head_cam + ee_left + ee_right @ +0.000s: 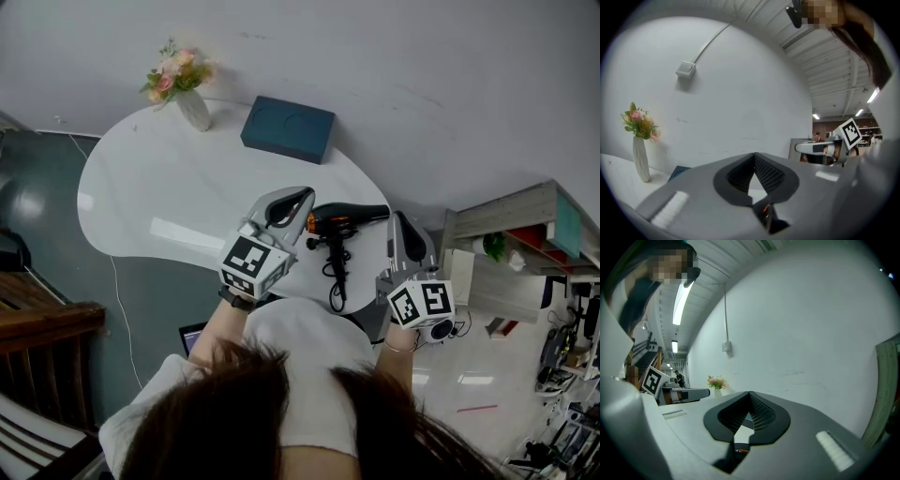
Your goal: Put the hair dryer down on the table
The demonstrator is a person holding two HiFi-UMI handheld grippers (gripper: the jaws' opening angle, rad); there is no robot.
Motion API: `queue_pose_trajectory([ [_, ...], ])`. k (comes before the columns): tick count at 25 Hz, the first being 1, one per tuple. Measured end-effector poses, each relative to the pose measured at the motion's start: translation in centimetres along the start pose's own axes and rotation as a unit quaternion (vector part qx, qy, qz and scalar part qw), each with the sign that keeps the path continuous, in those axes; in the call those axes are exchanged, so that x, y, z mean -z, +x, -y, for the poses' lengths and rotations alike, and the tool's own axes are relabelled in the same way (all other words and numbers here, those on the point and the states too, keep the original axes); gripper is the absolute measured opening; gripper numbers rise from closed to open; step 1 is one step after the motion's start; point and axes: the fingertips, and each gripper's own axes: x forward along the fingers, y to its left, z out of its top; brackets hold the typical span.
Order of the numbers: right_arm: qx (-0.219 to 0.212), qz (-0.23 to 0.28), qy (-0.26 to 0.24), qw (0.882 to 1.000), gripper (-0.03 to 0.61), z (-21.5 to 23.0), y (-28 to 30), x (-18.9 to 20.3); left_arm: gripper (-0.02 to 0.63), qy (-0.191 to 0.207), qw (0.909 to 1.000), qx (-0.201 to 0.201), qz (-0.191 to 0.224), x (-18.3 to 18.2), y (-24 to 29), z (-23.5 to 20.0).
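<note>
The black hair dryer (pixel 344 219) with an orange ring at its rear lies on the white table (pixel 159 202) near the front right edge, nozzle pointing right, handle and cord trailing toward me. My left gripper (pixel 302 202) hovers just left of the dryer's rear end, shut and empty. To the right of the nozzle my right gripper (pixel 400 225) is shut too, holding nothing. In the left gripper view the left gripper (pixel 754 154) has its jaw tips together. The right gripper (pixel 750 393) shows the same in the right gripper view. Neither touches the dryer.
A white vase of flowers (pixel 185 87) and a dark teal box (pixel 288 128) stand at the table's far side by the wall. A shelf unit (pixel 525 246) stands to the right, and dark wooden furniture (pixel 47 328) to the left.
</note>
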Motion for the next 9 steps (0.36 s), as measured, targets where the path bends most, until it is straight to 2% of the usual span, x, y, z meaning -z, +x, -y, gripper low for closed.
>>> queue_pose_trajectory([
  [9, -0.012, -0.004, -0.005, 1.0, 0.002, -0.81, 0.16, 0.43, 0.058, -0.001, 1.0, -0.001, -0.001, 0.35, -0.44, -0.22],
])
